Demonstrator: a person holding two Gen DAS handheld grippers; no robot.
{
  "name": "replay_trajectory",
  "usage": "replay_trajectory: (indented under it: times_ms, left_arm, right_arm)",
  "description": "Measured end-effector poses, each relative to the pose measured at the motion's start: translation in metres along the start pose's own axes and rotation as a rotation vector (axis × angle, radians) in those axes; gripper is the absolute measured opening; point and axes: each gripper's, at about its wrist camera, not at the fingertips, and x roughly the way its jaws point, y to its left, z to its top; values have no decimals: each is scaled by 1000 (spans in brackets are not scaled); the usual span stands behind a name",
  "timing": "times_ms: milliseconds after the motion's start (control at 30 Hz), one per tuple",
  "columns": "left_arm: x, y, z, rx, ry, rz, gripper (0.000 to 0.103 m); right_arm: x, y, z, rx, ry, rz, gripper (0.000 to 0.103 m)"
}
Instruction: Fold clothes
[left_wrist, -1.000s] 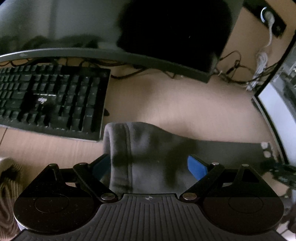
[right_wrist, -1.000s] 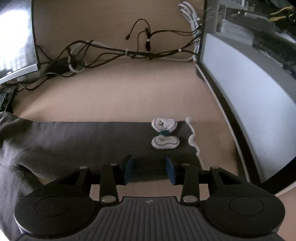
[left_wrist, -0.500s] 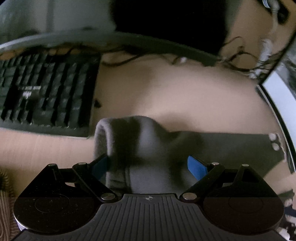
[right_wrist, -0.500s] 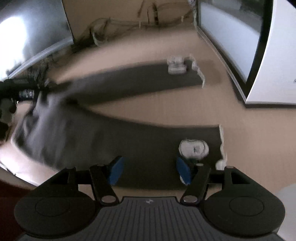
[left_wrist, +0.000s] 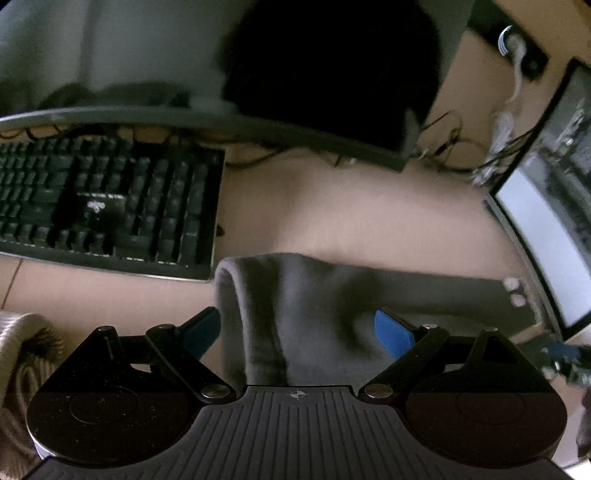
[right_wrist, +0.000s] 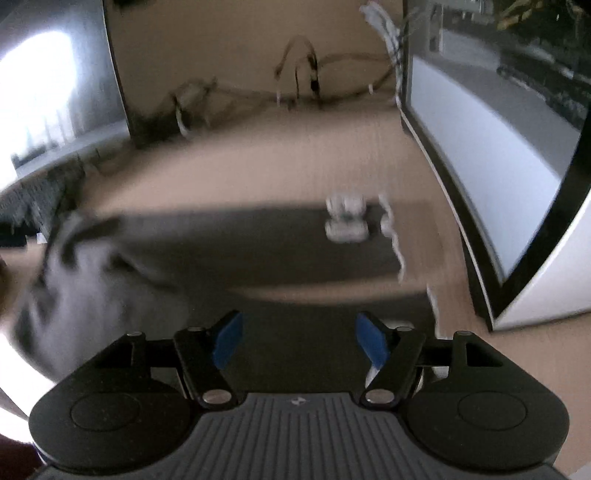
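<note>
Your left gripper (left_wrist: 297, 330) has its blue-padded fingers (left_wrist: 392, 333) spread wide, straddling the rolled waistband end of the dark grey fleece garment (left_wrist: 295, 295) without pressing it. The garment lies flat on the light wooden desk (left_wrist: 351, 210), just beside the black keyboard (left_wrist: 107, 206). Your right gripper (right_wrist: 301, 338) has just been opening; its fingers stand apart over the cloth, clamping nothing.

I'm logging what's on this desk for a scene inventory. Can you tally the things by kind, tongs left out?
Grey garment: 1
White bow patch on the garment: 1
Keyboard: 1
Monitors: 2, one at the left, one at the right
Cable tangle behind them: 1
Beige knitted item: 1
Total: 7
</note>
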Motion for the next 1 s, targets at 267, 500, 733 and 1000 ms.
replay_trajectory:
  times_ms: [267, 500, 733, 1000]
  left_arm:
    - [42, -36, -7, -23, 78, -93, 94]
    - [60, -38, -9, -36, 128, -57, 94]
    - [68, -50, -8, 15, 115, -22, 95]
    - [45, -56, -24, 68, 105, 18, 95]
  right_arm:
    - [59, 13, 37, 27, -23, 46, 70]
    - [74, 17, 27, -111, -12, -54, 70]
    - [79, -2, 34, -103, -23, -92, 77]
    - [63, -10, 26, -53, -41, -138, 76]
